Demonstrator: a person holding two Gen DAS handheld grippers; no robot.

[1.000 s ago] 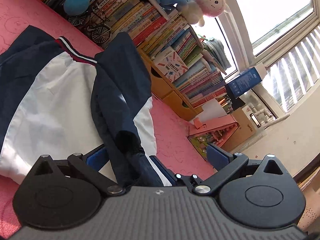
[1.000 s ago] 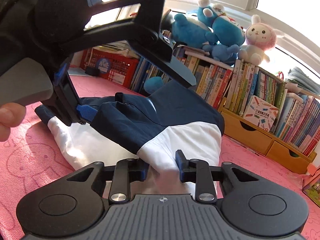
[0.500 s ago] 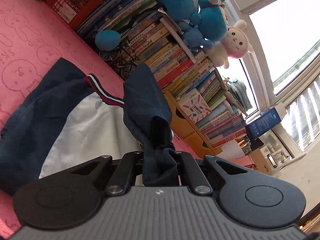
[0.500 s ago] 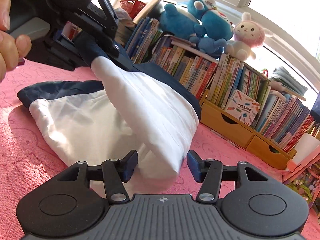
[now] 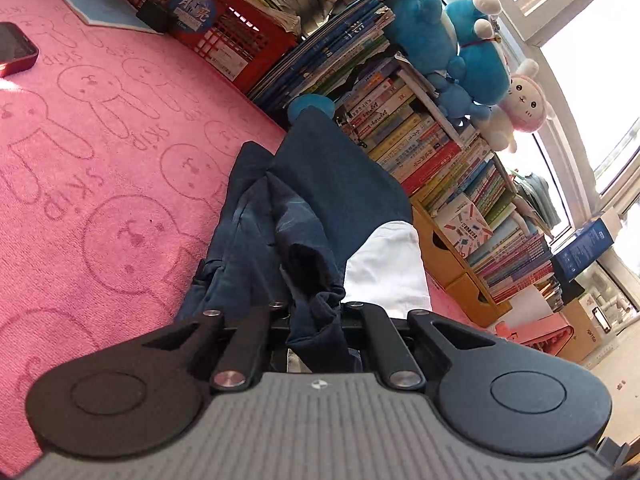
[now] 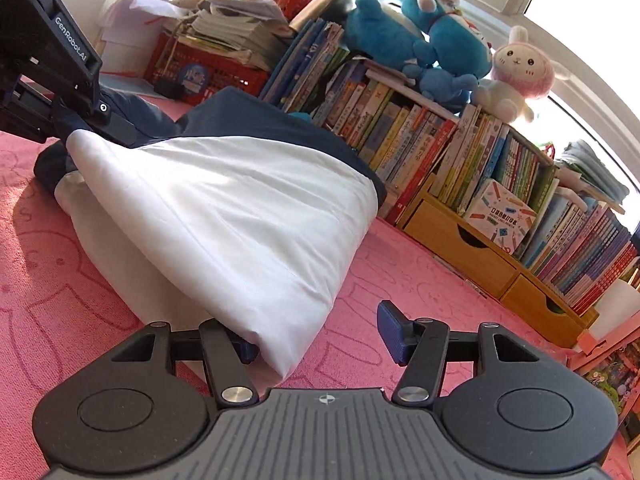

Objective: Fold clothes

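Observation:
A navy and white jacket lies folded over on the pink mat. In the left wrist view my left gripper is shut on a bunch of the jacket's navy cloth, which drapes forward from the pads. The right wrist view shows that same left gripper at the upper left, holding the navy edge above the white panel. My right gripper sits low over the mat with its jaws opening. The white fold's corner rests between them against the left pad; the right pad is clear of it.
A long row of books on wooden drawers runs behind the jacket, with plush toys on top. A red crate of papers stands at the back left. A phone lies on the mat at far left.
The left gripper closed on the navy cloth and carried it leftward over the jacket, folding it. The right gripper's jaws spread and let go of the white cloth.

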